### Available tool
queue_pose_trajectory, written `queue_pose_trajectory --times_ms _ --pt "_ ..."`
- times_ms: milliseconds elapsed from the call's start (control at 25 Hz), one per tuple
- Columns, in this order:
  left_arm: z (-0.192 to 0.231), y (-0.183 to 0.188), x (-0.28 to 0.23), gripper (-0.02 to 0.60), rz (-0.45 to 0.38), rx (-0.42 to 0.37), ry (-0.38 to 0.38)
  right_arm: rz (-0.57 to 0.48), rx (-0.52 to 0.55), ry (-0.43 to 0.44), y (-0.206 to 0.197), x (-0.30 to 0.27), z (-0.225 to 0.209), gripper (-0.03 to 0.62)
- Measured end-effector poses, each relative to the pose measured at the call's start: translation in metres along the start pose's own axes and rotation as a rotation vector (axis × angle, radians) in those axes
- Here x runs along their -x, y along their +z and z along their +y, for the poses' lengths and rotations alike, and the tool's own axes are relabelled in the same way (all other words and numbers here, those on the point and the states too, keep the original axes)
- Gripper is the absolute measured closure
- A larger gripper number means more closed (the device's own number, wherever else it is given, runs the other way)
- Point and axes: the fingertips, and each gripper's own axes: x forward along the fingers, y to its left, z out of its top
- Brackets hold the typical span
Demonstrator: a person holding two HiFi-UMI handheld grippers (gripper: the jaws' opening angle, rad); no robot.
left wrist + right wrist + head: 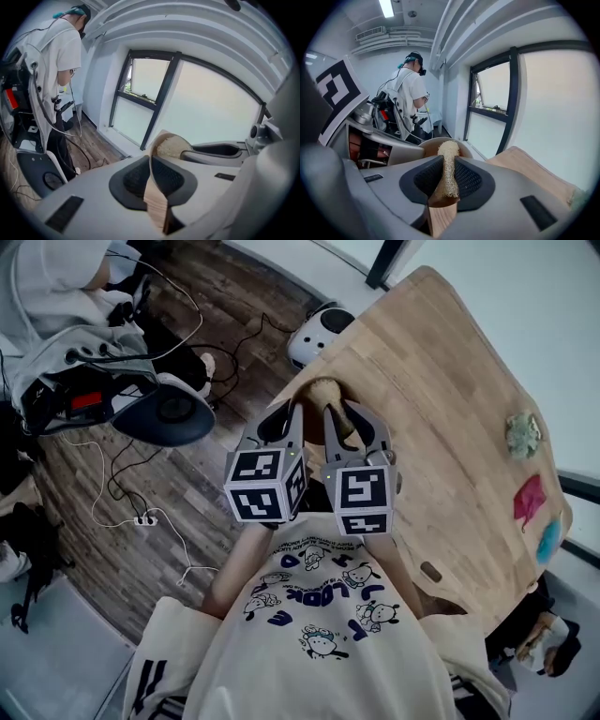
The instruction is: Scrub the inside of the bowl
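the right gripper (446, 177) is clamped on a loofah (449, 157), whose far end sits inside the bowl (427, 146). the left gripper (151, 176) pinches the bowl's rim and holds it tilted in the air, just off the table (450, 409) edge. scrubbing looks to be the step in hand. next, i judge, the loofah must sweep round the inner wall against a firm left grip.
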Motion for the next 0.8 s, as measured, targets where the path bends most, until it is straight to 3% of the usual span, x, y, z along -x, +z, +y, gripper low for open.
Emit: queue_pose_trajectory --times_ms 240,440,600,800 --pt "-0.004 -0.002 -0.004 0.529 0.037 -0.040 -0.027 -0.014 0.119 0.075 0.008 0.000 0.007 0.522" --pt "-0.007 -0.005 -0.007 0.526 0.069 -0.103 -0.054 0.009 0.196 0.190 0.005 -0.002 0.022 0.525" --pt "-0.010 -0.004 -0.008 0.531 0.082 -0.148 -0.069 0.039 0.190 0.293 -0.001 0.000 0.033 0.525" --pt "-0.010 -0.005 -0.009 0.534 0.086 -0.150 -0.094 0.089 0.180 0.372 -0.007 0.000 0.035 0.525"
